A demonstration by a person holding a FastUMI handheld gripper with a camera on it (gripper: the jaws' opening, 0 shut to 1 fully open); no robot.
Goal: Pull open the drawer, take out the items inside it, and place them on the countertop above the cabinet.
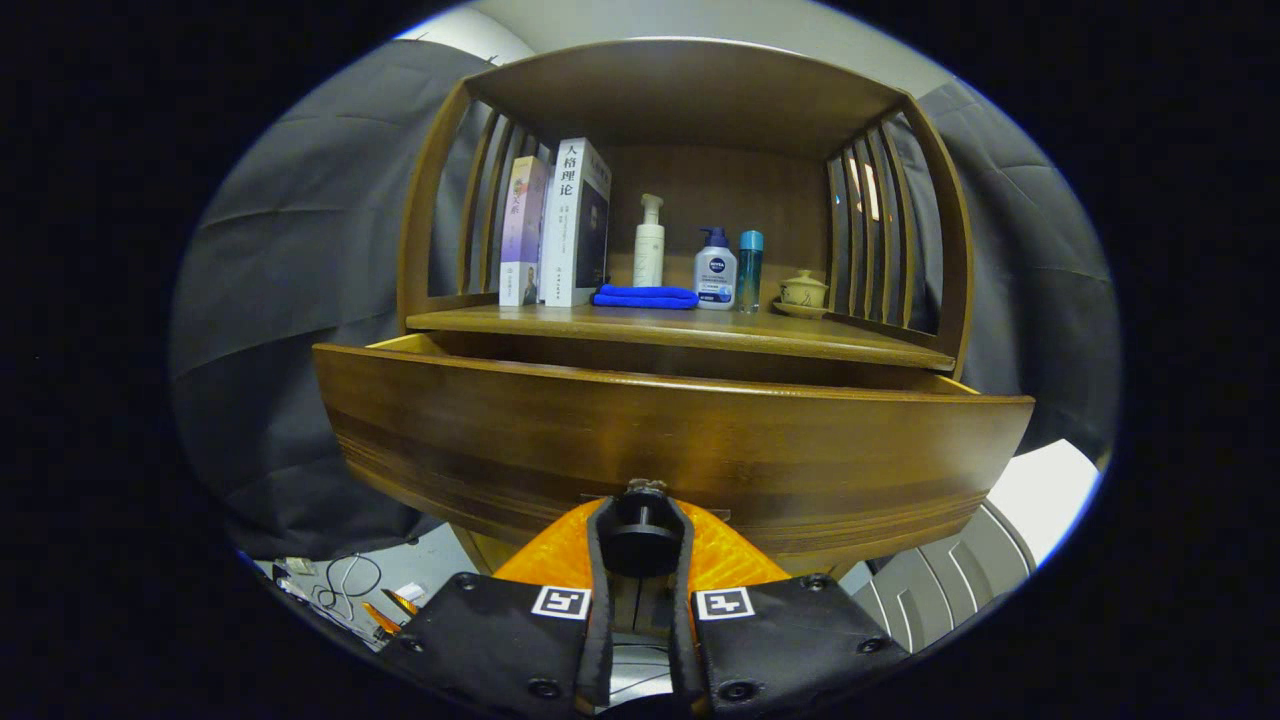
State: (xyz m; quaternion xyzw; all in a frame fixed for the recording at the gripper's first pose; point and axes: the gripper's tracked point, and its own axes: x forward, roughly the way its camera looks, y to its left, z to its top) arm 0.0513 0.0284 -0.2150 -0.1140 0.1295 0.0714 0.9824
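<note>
Fingers [640, 520] clamp knob [640, 540] on drawer [680, 440] front.

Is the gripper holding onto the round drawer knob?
Touching. In the gripper view, the gripper has both fingers pressed against the sides of the dark round knob on the pulled-out drawer.

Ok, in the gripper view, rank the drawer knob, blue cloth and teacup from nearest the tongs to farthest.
1. Drawer knob: between the tongs, which close on it.
2. Blue cloth: on the countertop, beyond the drawer.
3. Teacup: farther back, right of the bottles.
</note>
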